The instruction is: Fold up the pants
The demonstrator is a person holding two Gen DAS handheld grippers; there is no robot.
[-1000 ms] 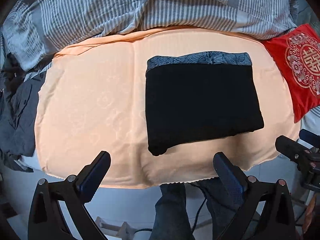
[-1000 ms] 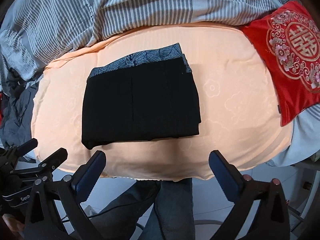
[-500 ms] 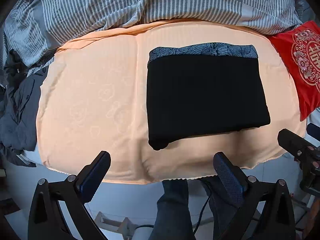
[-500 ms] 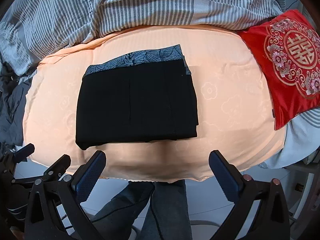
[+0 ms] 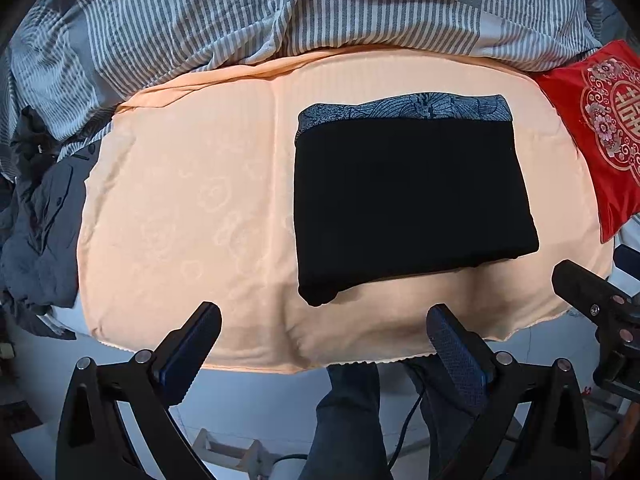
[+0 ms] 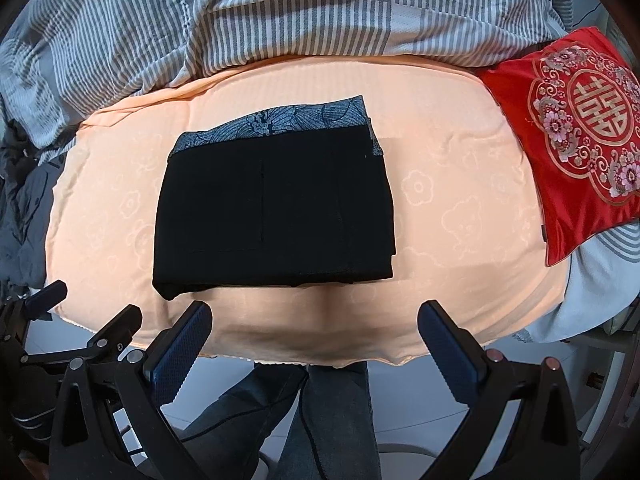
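Note:
The black pants [image 5: 408,204] lie folded into a neat rectangle on the peach sheet [image 5: 192,208], with a grey patterned waistband along the far edge. They also show in the right wrist view [image 6: 276,212]. My left gripper [image 5: 324,336] is open and empty, held back at the near edge of the bed, apart from the pants. My right gripper [image 6: 316,328] is open and empty, also at the near edge, just short of the pants' near edge.
A grey striped duvet [image 5: 280,12] is bunched along the far side. A red embroidered cushion [image 6: 580,132] lies at the right. Dark clothes [image 5: 36,232] are heaped at the left. The person's legs [image 6: 320,420] stand below the bed edge.
Both grippers have drifted slightly, so the bed and pants shift a little in each view. The pants have not moved, and both grippers stay open.

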